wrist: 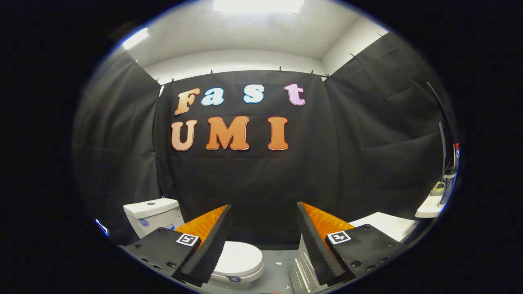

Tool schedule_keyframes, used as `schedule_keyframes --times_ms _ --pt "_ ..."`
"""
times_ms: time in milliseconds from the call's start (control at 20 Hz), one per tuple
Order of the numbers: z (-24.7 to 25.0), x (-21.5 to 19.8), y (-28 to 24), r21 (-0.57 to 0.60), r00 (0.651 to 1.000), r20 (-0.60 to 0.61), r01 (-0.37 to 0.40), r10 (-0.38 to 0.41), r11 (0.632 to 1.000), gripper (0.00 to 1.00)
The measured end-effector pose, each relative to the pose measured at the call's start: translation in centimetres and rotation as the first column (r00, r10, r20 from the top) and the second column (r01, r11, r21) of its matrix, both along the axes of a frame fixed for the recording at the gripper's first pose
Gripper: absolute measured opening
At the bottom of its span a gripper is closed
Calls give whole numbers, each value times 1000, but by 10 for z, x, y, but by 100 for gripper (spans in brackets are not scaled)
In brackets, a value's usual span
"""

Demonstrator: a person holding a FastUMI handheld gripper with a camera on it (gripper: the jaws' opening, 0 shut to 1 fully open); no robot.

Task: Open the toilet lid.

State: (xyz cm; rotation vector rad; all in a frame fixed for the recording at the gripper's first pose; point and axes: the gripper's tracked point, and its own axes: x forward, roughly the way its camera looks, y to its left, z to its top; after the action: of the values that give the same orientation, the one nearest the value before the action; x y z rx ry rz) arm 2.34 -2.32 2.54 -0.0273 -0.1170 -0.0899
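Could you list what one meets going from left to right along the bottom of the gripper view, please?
Toilet tank → closed toilet lid → open gripper, nothing between its fingers → white counter → small white shelf with bottles.

Gripper-mounted fisheye, facing the booth wall [253, 171], high above toilet [239, 259] (well apart)
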Motion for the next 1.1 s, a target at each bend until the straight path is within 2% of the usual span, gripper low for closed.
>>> schedule_keyframes --times_ms 300,400,550,700,850,950,1100 --pt "72 67 -5 -48 987 158 6 2 999 98" --pt "88 84 3 -23 986 165 -18 21 1000 98" --pt "81 99 19 10 988 147 -53 51 999 98" --pt "29 112 41 67 992 89 -93 87 993 98" --pt "-52 117 57 174 991 -8 -130 133 976 98" --pt "-108 120 66 254 983 -81 -138 163 957 98" --pt "-167 122 78 369 966 -118 -170 228 914 98"
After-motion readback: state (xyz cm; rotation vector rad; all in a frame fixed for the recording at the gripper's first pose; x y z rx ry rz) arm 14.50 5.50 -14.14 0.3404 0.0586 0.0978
